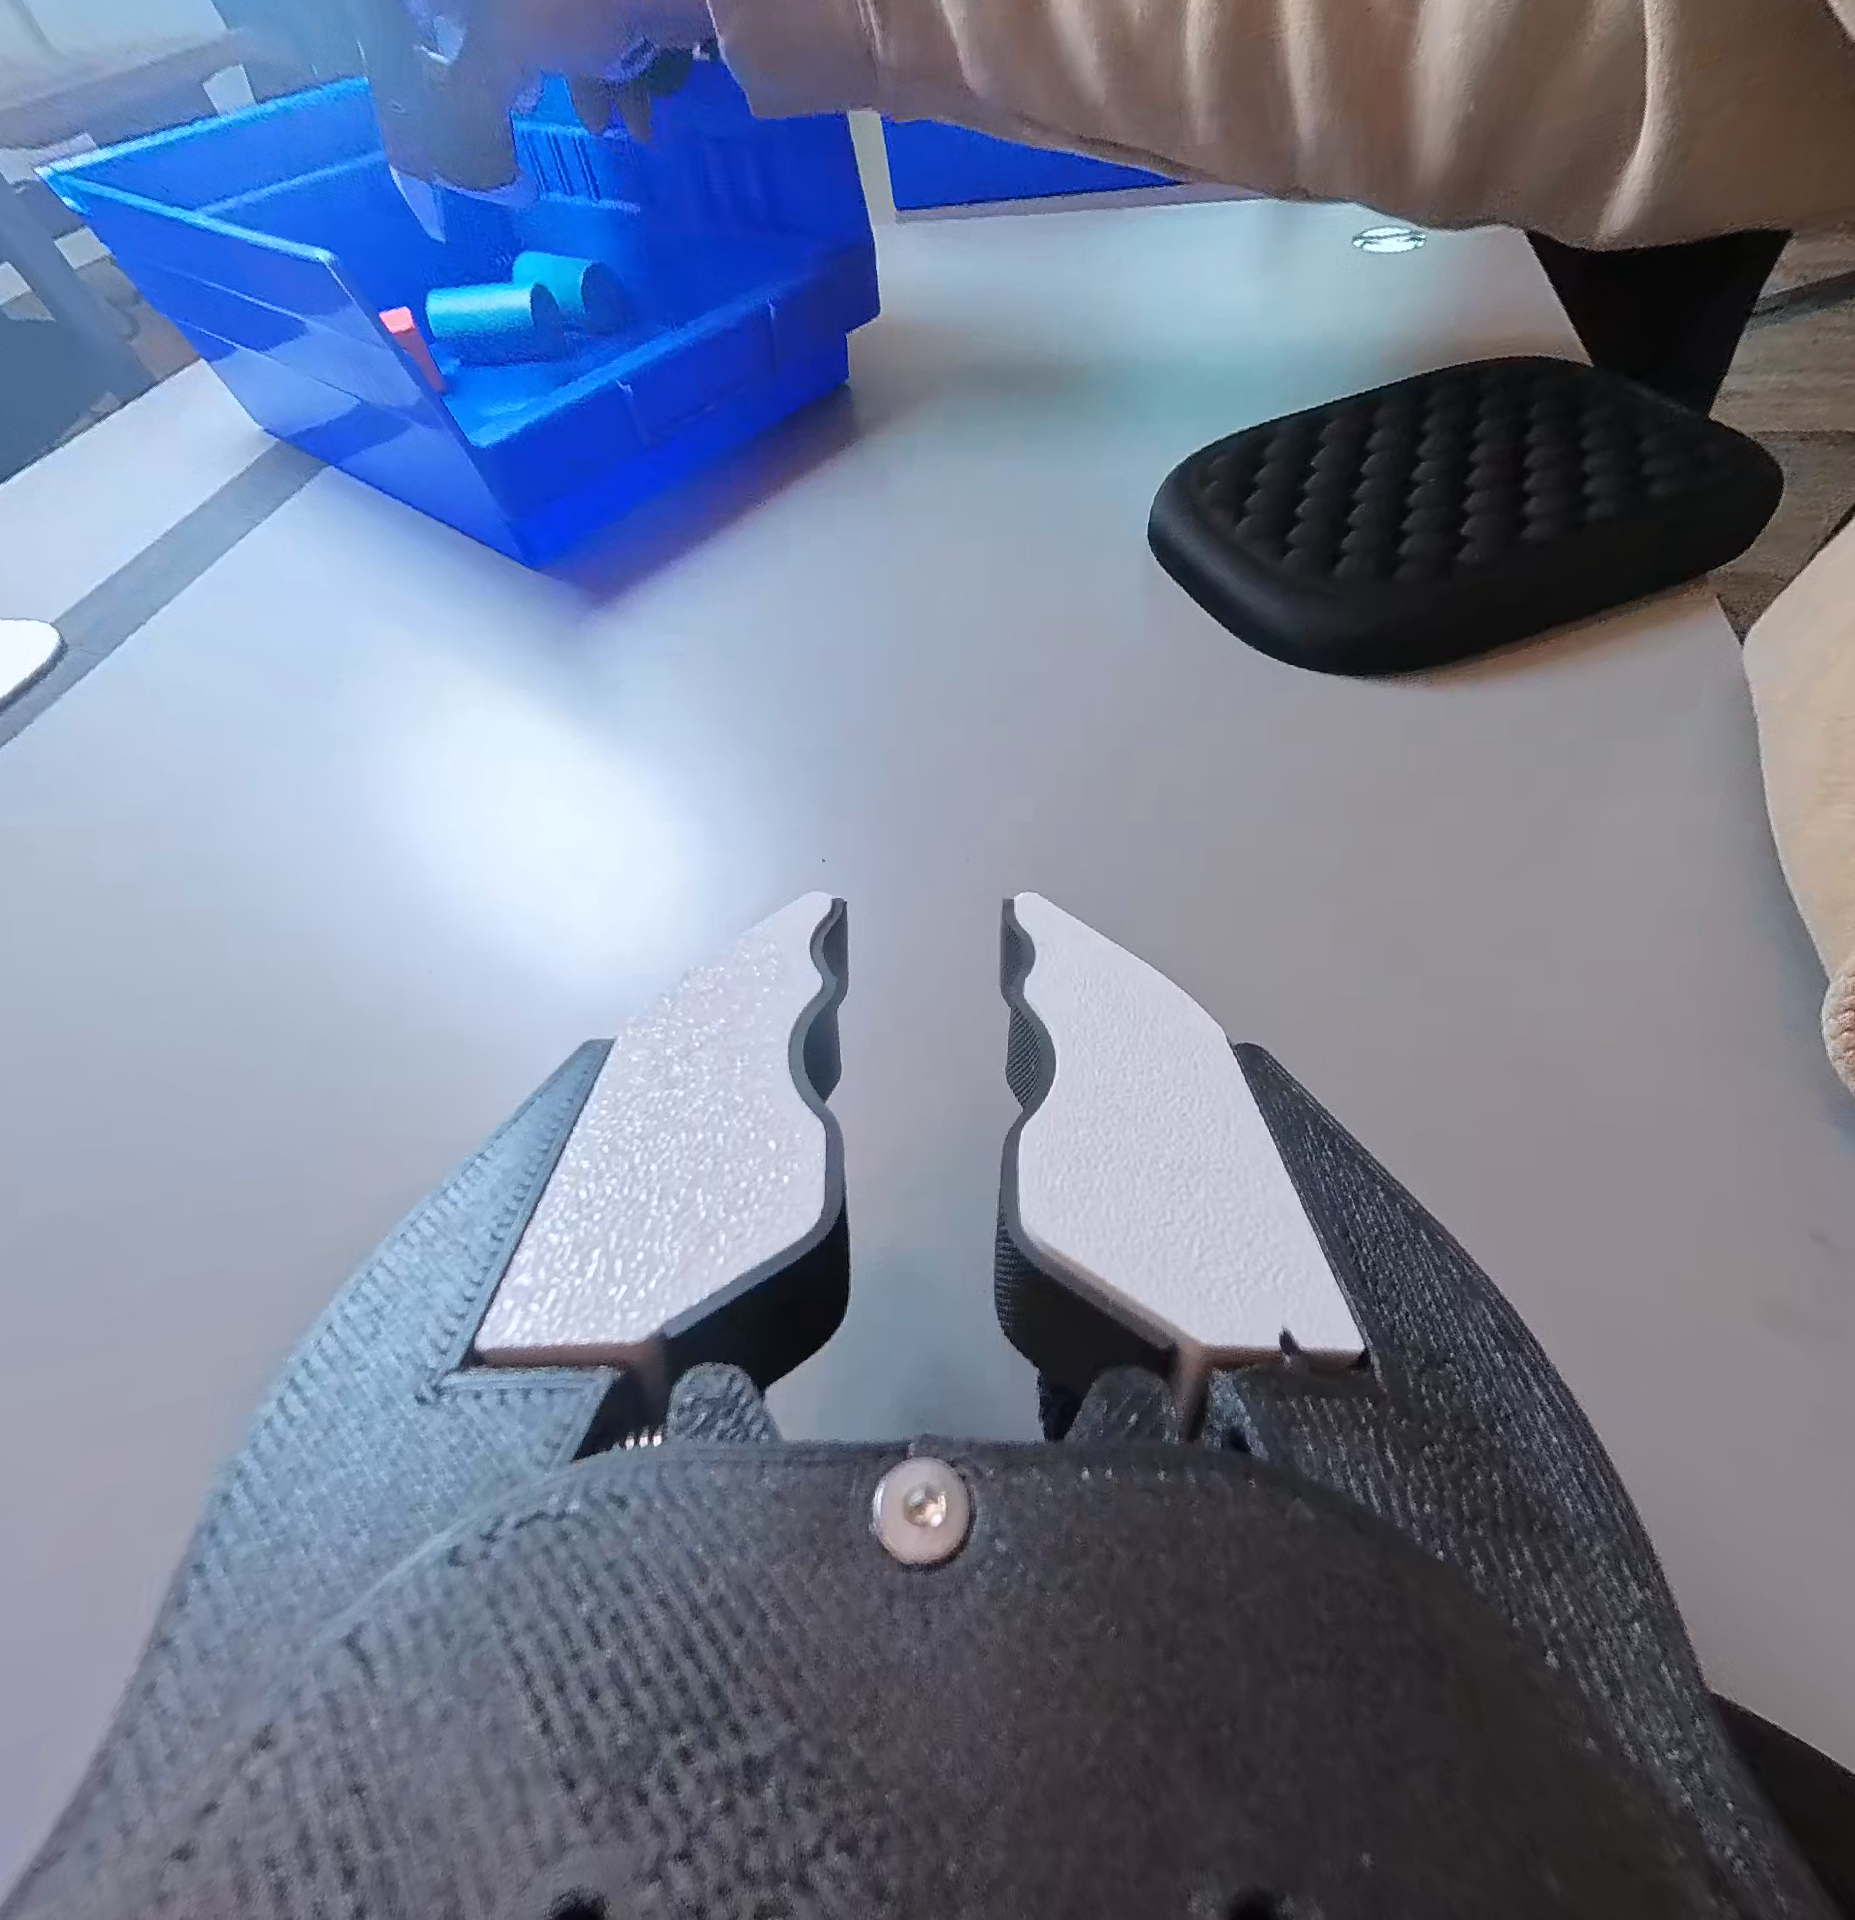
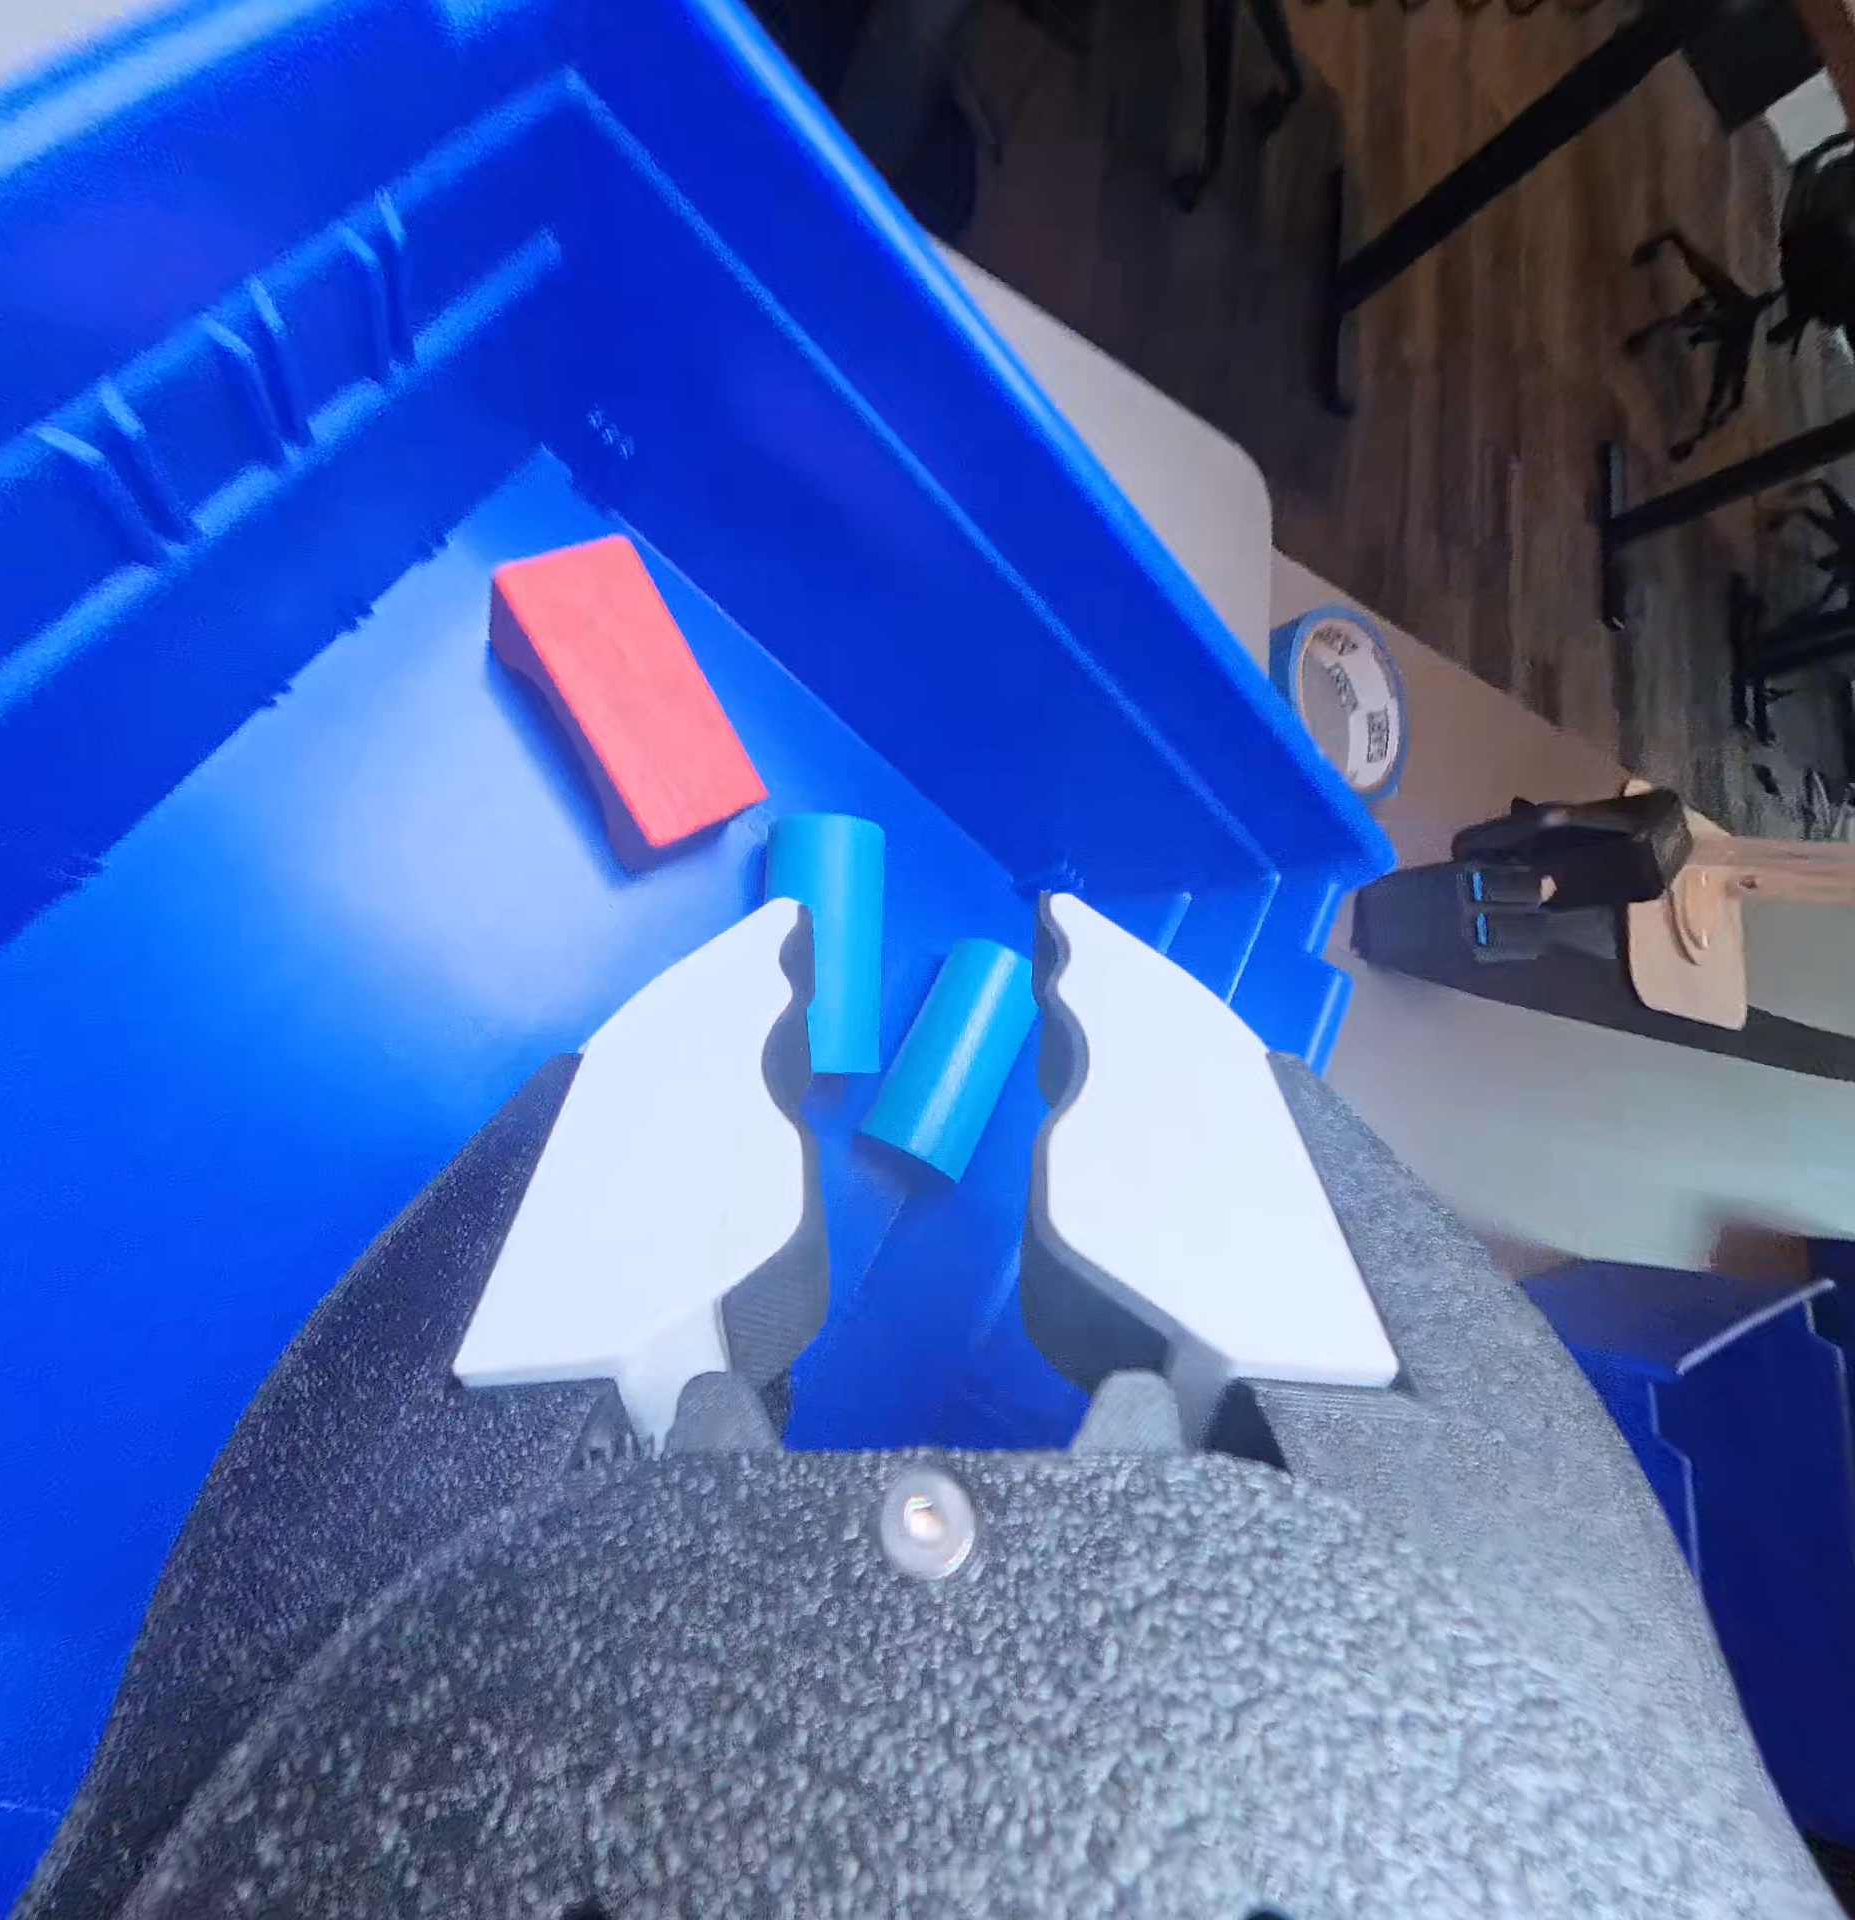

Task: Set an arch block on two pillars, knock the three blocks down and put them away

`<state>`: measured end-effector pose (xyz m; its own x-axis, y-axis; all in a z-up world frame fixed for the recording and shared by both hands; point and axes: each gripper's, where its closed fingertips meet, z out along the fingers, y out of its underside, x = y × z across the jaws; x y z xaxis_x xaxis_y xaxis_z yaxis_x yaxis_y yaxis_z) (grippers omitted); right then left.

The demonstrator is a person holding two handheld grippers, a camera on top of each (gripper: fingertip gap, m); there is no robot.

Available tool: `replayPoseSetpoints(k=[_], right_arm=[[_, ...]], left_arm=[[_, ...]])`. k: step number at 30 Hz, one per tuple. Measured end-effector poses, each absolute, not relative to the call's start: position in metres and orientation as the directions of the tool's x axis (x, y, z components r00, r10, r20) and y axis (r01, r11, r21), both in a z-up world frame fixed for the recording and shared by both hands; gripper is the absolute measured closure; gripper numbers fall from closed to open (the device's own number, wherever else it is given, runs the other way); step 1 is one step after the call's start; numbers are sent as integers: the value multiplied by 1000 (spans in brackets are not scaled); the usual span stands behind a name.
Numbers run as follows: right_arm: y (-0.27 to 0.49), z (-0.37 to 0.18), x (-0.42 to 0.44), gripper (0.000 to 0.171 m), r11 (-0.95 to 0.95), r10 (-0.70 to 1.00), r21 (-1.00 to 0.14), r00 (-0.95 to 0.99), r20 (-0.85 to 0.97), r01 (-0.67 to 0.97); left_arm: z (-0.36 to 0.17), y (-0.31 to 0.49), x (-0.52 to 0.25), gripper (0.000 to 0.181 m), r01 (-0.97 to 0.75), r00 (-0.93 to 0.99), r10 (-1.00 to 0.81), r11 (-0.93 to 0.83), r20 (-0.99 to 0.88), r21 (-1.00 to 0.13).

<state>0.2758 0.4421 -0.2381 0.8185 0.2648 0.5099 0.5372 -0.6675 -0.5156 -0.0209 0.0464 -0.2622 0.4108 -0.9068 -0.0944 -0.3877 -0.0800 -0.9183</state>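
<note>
The right gripper (image 2: 923, 914) hangs over the blue bin (image 2: 279, 1039), pointing down into it, its jaws spread and holding nothing. On the bin floor below lie the red arch block (image 2: 627, 691) and two blue pillars (image 2: 835, 940), close together. The left gripper (image 1: 923, 914) sits low and level over the white table (image 1: 383, 831), well short of the bin, jaws parted and empty.

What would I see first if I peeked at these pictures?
The big bright blue bin grabs your eye, with a red arch block and two light blue pillars lying on its floor. The right tool hangs open just above them. On the grey table the left tool is open and empty, near a bumpy black pad.
</note>
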Motion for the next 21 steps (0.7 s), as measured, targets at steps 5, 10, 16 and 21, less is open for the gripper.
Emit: replayPoseSetpoints(k=[5,10,16,21], right_arm=[[419,-187,227,132,-422,327,-767,870,369,484],[347,-147,156,140,-165,527,-908,812,249,385],[255,-154,84,167,-40,767,-939,612,191,343],[201,-170,53,171,12,857,-938,481,188,345]], left_arm=[[-243,50,-28,173,-329,454,-880,-22,-138,-944],[-217,58,-43,181,-226,520,-845,6,-126,-974],[-201,79,-71,181,-169,639,-761,3,-112,-986],[-184,108,-132,181,-226,783,-586,45,-209,-973]])
